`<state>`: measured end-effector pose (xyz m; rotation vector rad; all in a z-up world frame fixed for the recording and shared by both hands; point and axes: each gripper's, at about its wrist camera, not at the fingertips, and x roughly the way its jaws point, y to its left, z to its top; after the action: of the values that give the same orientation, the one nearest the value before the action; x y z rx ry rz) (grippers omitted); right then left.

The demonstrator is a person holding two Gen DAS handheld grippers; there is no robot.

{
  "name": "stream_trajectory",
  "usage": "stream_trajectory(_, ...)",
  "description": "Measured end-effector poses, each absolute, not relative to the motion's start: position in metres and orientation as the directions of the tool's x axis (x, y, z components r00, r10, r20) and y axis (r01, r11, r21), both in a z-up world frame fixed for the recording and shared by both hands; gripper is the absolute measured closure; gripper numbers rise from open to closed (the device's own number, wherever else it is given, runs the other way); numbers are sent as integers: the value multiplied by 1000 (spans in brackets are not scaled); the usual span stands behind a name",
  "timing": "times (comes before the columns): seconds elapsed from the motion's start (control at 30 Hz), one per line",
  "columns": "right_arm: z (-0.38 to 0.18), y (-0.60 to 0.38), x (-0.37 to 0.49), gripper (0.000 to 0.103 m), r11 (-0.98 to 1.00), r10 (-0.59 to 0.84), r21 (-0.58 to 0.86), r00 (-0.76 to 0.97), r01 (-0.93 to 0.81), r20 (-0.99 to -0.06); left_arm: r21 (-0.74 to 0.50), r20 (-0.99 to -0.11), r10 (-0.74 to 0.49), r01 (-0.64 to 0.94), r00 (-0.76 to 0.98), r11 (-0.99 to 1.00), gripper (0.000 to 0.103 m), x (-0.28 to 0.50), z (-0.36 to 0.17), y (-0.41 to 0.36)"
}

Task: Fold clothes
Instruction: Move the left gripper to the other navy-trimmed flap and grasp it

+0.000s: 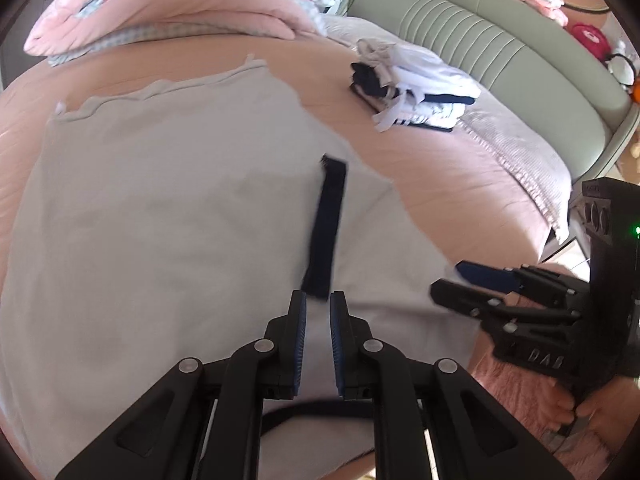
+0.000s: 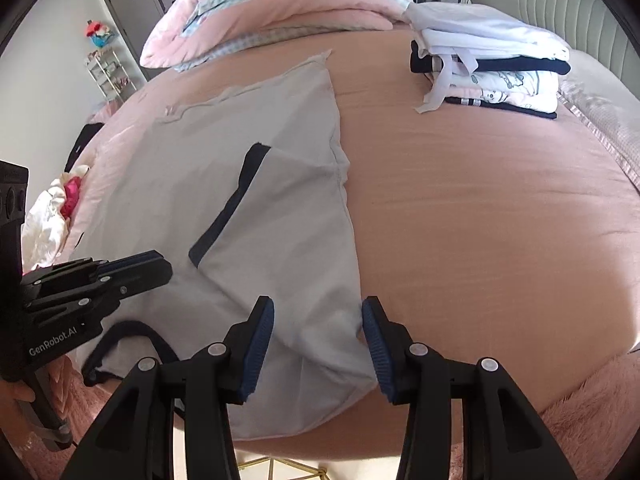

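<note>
A light grey top (image 1: 172, 200) lies flat on the pink bed, ruffled hem at the far end and dark neckline (image 1: 300, 412) nearest me. One sleeve is folded inward over the body, its dark cuff (image 1: 326, 228) showing as a strip. My left gripper (image 1: 319, 298) hovers just short of that cuff, its pads a narrow gap apart with nothing between them. In the right wrist view my right gripper (image 2: 318, 306) stands wide open over the grey top (image 2: 280, 240) at its right edge, near the shoulder. The folded cuff (image 2: 232, 204) lies to its left, beside the left gripper (image 2: 166, 266).
A stack of folded clothes (image 2: 492, 68) sits at the bed's far right. Pink quilts and pillows (image 2: 280, 12) are piled at the far end. A padded headboard (image 1: 500, 52) carries plush toys. Loose clothing (image 2: 52, 208) lies off the left side. A hand (image 1: 576, 408) holds the right gripper (image 1: 448, 278).
</note>
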<state>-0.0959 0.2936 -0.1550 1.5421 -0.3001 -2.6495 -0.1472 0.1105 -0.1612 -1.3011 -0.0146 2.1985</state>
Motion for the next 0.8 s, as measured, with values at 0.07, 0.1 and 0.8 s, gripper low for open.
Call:
stream_trajectory(0.07, -156, 297, -92, 58, -980, -136, 188, -478, -62, -868, -277, -818, 463, -471, -342, -838, 93, -156, -168, 124)
stream_trajectory(0.1, -157, 299, -90, 58, -981, -129, 183, -469, -71, -874, -242, -841, 422, -463, -338, -853, 93, -159, -174, 130)
stream_trajectory(0.8, -107, 210, -103, 58, -968, -250, 202, -513, 149, -821, -320, -797, 240, 50, -555, -946, 68, -90, -146, -60)
